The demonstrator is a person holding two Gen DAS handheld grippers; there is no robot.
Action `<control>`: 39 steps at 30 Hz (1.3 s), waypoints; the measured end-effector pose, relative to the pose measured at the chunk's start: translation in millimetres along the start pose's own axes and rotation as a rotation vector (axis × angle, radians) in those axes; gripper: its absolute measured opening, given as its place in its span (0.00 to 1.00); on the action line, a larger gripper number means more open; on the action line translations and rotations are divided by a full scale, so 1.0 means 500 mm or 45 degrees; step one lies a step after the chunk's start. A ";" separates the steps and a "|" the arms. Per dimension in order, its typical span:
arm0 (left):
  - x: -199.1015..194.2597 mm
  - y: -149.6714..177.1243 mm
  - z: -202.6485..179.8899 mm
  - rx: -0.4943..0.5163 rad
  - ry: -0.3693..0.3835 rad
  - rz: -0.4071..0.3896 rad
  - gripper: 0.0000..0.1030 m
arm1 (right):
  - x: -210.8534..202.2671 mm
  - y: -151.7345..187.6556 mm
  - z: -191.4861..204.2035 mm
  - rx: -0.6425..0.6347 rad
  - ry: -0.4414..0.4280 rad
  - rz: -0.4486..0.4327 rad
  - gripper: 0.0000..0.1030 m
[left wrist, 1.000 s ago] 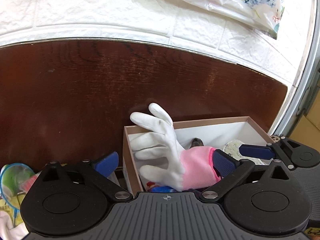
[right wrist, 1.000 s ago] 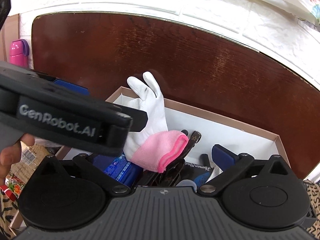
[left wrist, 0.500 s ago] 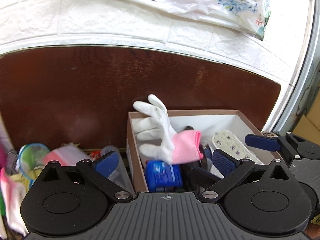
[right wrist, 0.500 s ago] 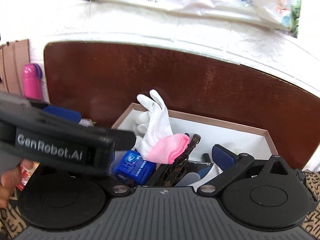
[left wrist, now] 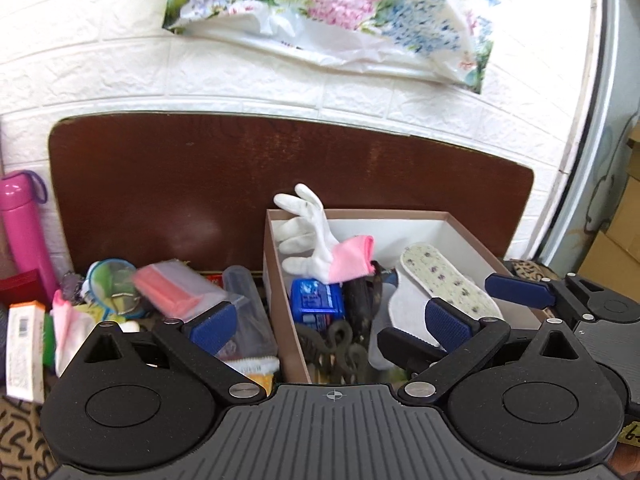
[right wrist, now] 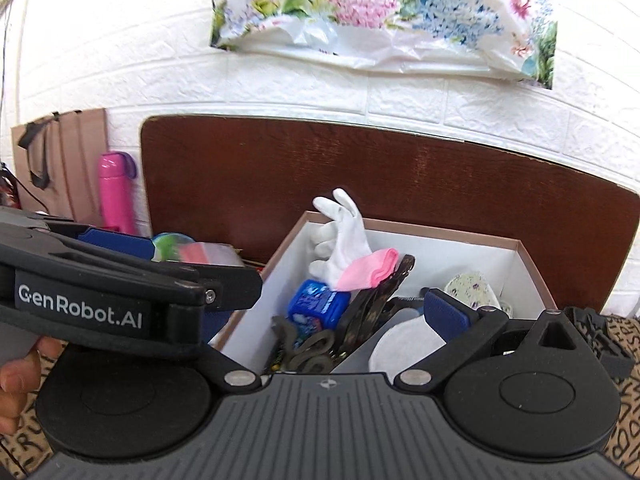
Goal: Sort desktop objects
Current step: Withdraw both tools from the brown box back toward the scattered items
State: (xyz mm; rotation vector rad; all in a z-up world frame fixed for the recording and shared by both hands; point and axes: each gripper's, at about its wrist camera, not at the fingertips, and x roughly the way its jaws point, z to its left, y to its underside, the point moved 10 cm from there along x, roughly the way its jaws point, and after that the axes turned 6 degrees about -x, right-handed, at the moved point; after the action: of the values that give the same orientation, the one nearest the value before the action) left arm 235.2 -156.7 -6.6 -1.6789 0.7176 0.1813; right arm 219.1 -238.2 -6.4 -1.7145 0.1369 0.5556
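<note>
A dark brown wooden board (left wrist: 280, 184) stands against the white brick-pattern wall (left wrist: 100, 60), with a floral plastic bag (left wrist: 340, 12) hanging on the wall above it. In front of the board sits an open cardboard box (left wrist: 460, 218) with a white interior, and to its left lies a heap of loose desktop items.

The left gripper (left wrist: 332, 322) hangs low in front of the box, its blue-padded fingers (left wrist: 448, 322) spread wide and holding nothing. The right gripper (right wrist: 332, 320) is beside it; one blue pad shows at the right of its own view, the other finger is hidden behind the left gripper's body, and in the left wrist view its blue pad (left wrist: 520, 290) appears at the box's right edge, so the jaws stand wide apart and empty.

Inside the box, a floral-print insole (left wrist: 448, 280) leans along the right side. A white glove with a pink cuff (left wrist: 316, 240) rests at the back left corner, its fingers poking up over the rim, cuff lying on the things below. Just under it is a blue packet (left wrist: 316, 300), and next to that a dark patterned strap (right wrist: 376, 300).

Left of the box lie a clear plastic case (left wrist: 248, 312), a pink item in a clear bag (left wrist: 176, 288) and a small round mirror (left wrist: 112, 280). A pink bottle (left wrist: 24, 232) stands at the far left by the wall.
</note>
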 end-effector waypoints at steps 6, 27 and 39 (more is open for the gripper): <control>-0.071 0.046 -0.017 0.015 0.000 -0.021 1.00 | -0.065 0.028 0.029 0.037 -0.027 -0.010 1.00; -0.230 0.199 0.033 -0.054 -0.078 0.000 1.00 | -0.182 0.132 0.167 0.110 -0.167 0.040 1.00; -0.255 0.220 0.095 -0.093 -0.198 0.017 1.00 | -0.174 0.139 0.241 0.119 -0.230 0.085 1.00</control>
State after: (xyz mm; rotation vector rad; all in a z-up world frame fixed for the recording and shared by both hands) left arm 86.2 -74.6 -47.3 -1.7087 0.6113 0.3475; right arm 81.6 -157.7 -44.8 -1.5652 0.0900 0.7396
